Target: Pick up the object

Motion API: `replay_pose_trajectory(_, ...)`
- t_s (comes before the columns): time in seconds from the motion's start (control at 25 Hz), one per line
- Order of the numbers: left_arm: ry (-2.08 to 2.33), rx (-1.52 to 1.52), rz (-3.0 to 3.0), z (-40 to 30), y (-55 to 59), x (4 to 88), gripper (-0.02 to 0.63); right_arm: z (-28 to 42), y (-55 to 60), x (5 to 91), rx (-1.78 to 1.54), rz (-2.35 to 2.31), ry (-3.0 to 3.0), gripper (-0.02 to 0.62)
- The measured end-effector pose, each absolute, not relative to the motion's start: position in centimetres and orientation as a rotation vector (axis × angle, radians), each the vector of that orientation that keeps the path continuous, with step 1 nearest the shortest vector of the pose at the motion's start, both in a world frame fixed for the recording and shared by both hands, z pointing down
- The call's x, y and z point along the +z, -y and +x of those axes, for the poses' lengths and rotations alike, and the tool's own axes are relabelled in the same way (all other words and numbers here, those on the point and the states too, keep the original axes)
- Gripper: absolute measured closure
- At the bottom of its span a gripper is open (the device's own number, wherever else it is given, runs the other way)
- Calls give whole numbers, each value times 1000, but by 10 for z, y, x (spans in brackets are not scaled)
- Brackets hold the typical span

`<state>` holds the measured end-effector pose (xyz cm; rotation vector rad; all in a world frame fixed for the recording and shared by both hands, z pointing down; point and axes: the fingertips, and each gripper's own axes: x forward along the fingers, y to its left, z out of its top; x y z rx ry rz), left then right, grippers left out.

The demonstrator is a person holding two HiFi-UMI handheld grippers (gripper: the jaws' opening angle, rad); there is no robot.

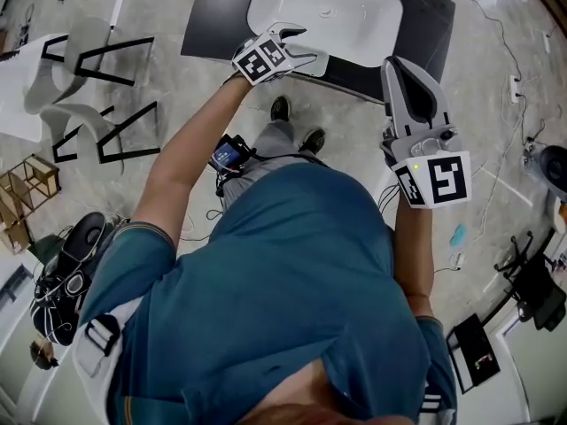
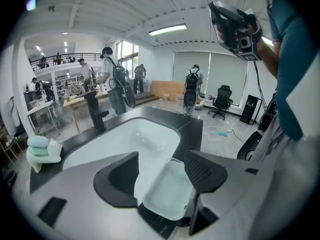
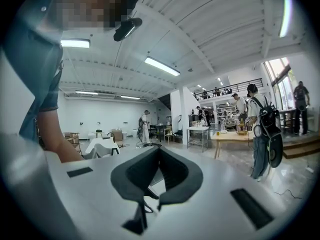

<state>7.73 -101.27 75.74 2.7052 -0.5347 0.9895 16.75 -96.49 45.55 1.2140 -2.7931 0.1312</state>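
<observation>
In the left gripper view, a pale blue and white stack of sponges or cloths point(image 2: 42, 151) sits at 9 o'clock on the far-left end of a black slab counter point(image 2: 192, 126). A black upright faucet point(image 2: 95, 111) stands toward 10 o'clock at the rim of the white rounded-rectangle sink basin point(image 2: 145, 139) sunk into that counter.

The left gripper point(image 2: 161, 164) hangs over the counter's near corner with its dark padded jaws spread apart. In the gap between them, at 6 o'clock, lies a shallow white rectangular plastic tray point(image 2: 167, 194) — the likely thing to pick up. It rests on the counter edge just below the basin. The right-hand jaw overlaps the tray's right side, but whether it touches cannot be told, and the left-hand jaw stands clear of it.

From the head view, the person in a teal short-sleeved shirt point(image 1: 266, 282) reaches the left arm forward to 12 o'clock. The other arm is held up at 2 o'clock, off the counter and above the pale stone floor point(image 1: 496, 87).

The right gripper point(image 3: 158, 156) has its jaws pressed together with nothing between them — its own view looks out across the open workshop hall, well away from the tray.
</observation>
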Motion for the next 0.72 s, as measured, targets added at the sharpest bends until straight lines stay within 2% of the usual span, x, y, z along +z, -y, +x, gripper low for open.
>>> replay_pose_trajectory(0.36,467,1114,2601,75,1020,823,339,173,982,472,177,1242,2749,581)
replay_pose_trajectory(0.72,462,1148,2556,66,1018,845,356,171,985,477,198,1251,2727,581)
